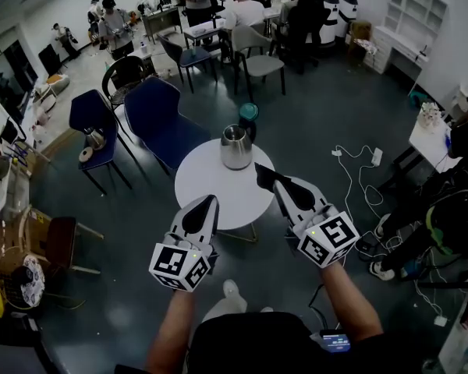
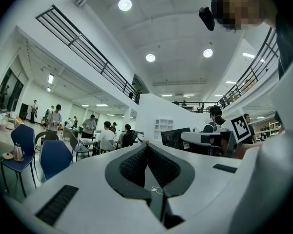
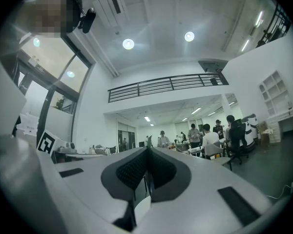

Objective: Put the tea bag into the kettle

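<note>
A steel kettle (image 1: 235, 147) with its lid on stands at the far side of the round white table (image 1: 203, 184). My left gripper (image 1: 211, 199) hovers over the table's near edge, jaws pressed together. My right gripper (image 1: 259, 168) is shut too, its tip just right of the kettle's base. Both gripper views look up at the ceiling. In them the left gripper (image 2: 146, 146) and the right gripper (image 3: 147, 149) show dark pads closed against each other. I see no tea bag in any view.
A dark cup with a teal lid (image 1: 248, 118) stands behind the kettle. Blue chairs (image 1: 160, 119) are left of the table, and a wooden stool (image 1: 58, 241) is near left. Cables and a power strip (image 1: 376, 157) lie on the floor to the right. People sit at far tables.
</note>
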### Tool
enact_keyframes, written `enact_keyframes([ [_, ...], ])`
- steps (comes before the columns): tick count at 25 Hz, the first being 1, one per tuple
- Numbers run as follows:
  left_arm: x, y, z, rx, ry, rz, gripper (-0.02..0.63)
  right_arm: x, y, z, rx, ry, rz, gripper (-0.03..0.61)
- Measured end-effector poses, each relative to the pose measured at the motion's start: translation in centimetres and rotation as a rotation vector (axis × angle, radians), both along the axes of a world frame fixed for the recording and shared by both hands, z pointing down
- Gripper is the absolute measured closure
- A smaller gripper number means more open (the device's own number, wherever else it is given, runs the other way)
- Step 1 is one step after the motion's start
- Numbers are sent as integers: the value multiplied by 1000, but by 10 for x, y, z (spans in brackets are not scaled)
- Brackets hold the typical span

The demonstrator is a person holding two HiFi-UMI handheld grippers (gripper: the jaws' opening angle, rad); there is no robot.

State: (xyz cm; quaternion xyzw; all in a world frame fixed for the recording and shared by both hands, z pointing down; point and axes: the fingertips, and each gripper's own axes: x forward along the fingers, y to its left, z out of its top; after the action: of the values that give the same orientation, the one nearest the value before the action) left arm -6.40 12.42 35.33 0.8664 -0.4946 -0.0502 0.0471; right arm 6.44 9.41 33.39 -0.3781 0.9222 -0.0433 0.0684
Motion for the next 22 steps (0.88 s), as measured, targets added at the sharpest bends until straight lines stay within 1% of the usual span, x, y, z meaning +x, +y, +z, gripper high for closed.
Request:
enact_keyframes([
  [9, -23, -47, 3, -12, 11, 8, 598, -24, -46, -1, -2, 4, 1, 560],
  [22, -54, -101, 2, -24, 16, 50, 598, -54, -95, -2, -22, 4, 42, 560],
])
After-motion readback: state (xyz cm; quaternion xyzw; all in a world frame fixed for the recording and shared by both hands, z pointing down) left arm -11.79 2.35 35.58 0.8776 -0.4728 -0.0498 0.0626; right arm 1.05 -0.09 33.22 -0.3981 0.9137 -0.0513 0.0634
